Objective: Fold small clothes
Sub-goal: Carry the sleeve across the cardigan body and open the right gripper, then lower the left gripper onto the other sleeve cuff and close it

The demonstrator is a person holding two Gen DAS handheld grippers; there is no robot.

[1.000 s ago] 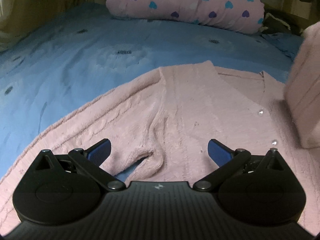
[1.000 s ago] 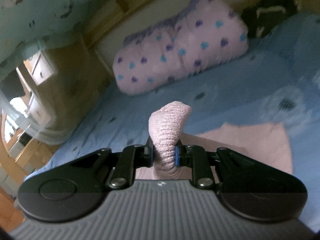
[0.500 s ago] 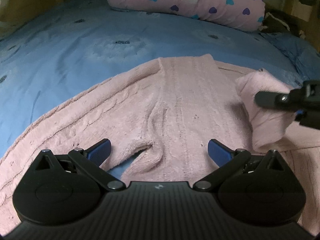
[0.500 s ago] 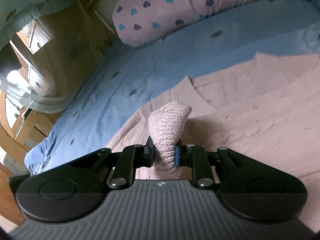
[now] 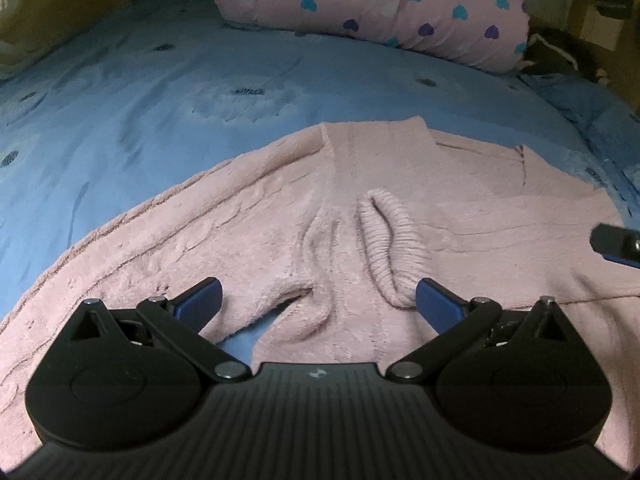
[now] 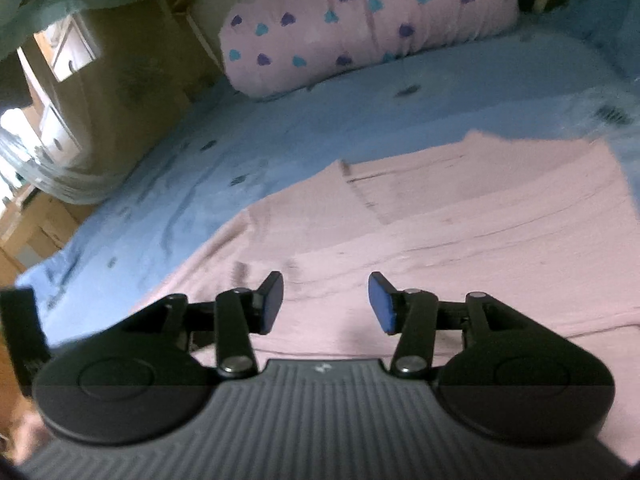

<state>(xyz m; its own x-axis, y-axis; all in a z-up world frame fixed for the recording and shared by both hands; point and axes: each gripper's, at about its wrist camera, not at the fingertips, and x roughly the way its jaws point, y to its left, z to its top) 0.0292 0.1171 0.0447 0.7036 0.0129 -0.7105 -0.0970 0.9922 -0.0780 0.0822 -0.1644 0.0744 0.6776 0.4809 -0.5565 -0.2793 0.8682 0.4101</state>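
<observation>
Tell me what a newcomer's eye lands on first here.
A pink sweater spreads across the blue bedspread, its ribbed cuff lying folded onto the middle. A heart-print pillow sits at the far end of the bed. The right hand-held gripper hovers over the sweater, jaws just opened and empty.

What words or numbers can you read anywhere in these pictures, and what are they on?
There are no words or numbers to read.
Left gripper: a tiny pale mark on its black body, too small to read.
Right gripper: the same tiny mark, too small to read.
Pillow: only hearts, no letters.
Pink sweater and blue bedspread: no label or text showing.
</observation>
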